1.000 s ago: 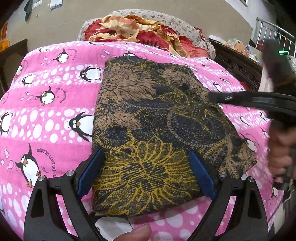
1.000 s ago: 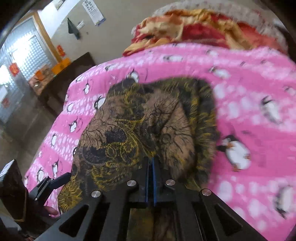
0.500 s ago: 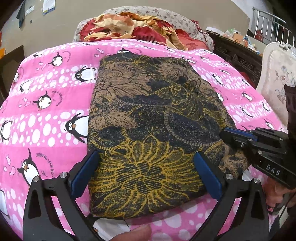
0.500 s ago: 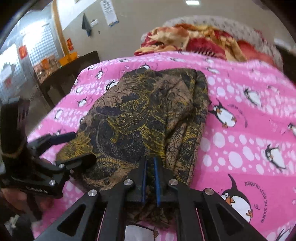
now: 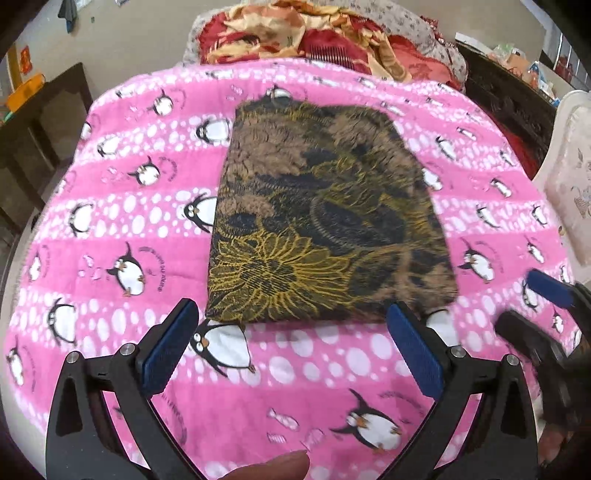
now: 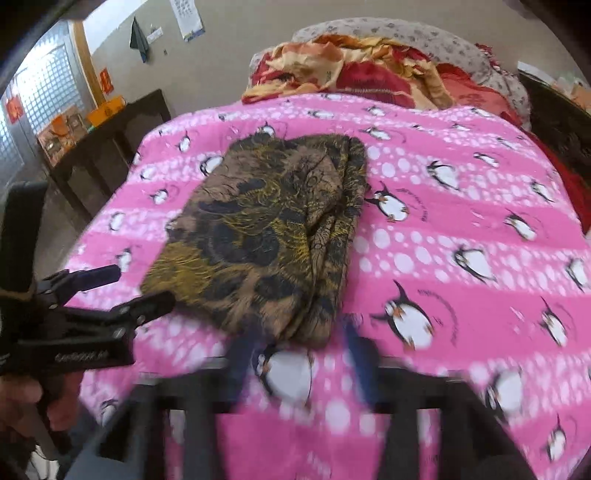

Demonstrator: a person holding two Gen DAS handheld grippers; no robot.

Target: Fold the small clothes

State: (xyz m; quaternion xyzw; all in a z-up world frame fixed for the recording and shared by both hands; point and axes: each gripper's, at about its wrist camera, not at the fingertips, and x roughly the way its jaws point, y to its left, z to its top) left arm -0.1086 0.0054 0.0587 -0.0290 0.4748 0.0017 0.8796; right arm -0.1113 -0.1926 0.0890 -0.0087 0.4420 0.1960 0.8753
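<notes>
The folded brown cloth (image 5: 325, 229) lies flat on the pink penguin blanket (image 5: 110, 206). L gripper (image 5: 291, 343) and R gripper (image 6: 299, 354) both have jaws apart, just beside cloth's near edge, holding nothing.

Hardly any writing here can be read. The pink penguin blanket (image 5: 110, 229) carries small curved dark lettering beside several of its penguins, toward its left edge and near edge in the left wrist view, but the letters are too small and smeared to make out. The left gripper (image 6: 118, 291), seen at the left edge of the right wrist view, bears a pale line of print on its black body, blurred beyond reading. A white sheet (image 6: 192, 18) pinned on the far wall shows rows of print, illegible too.
</notes>
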